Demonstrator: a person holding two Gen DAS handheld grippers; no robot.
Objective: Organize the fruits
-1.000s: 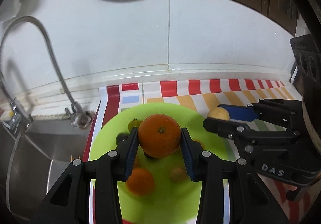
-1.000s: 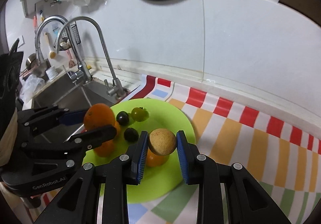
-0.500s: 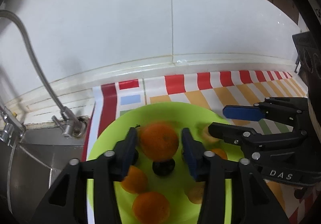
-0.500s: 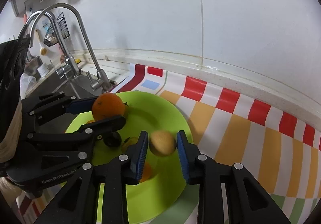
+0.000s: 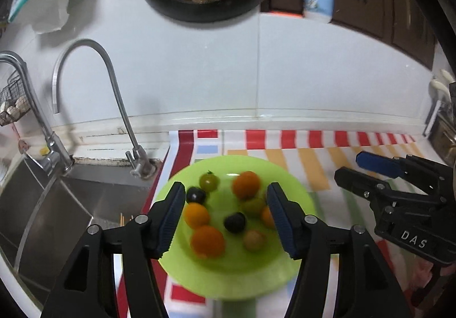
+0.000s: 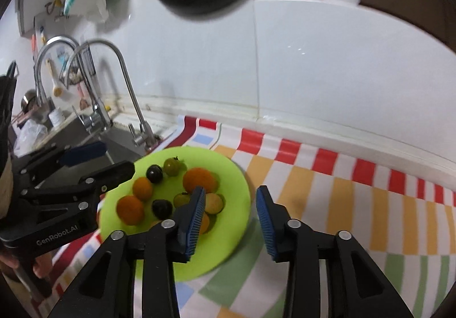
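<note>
My left fingers (image 5: 225,212) and right fingers (image 6: 229,211) are both spread, holding nothing. The small round oranges and dark plums (image 6: 161,208) lie on the round lime-green plastic plate (image 5: 296,195). They look light, smooth and prone to rolling; I'd pinch each gently across its middle.

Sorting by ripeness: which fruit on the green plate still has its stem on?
The greenish tomato at the plate's far edge, beside a dark fruit; the others show no stem.

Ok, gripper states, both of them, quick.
Left gripper: open, holding nothing, above the green plate.
Right gripper: open, holding nothing, over the plate's right edge.
</note>
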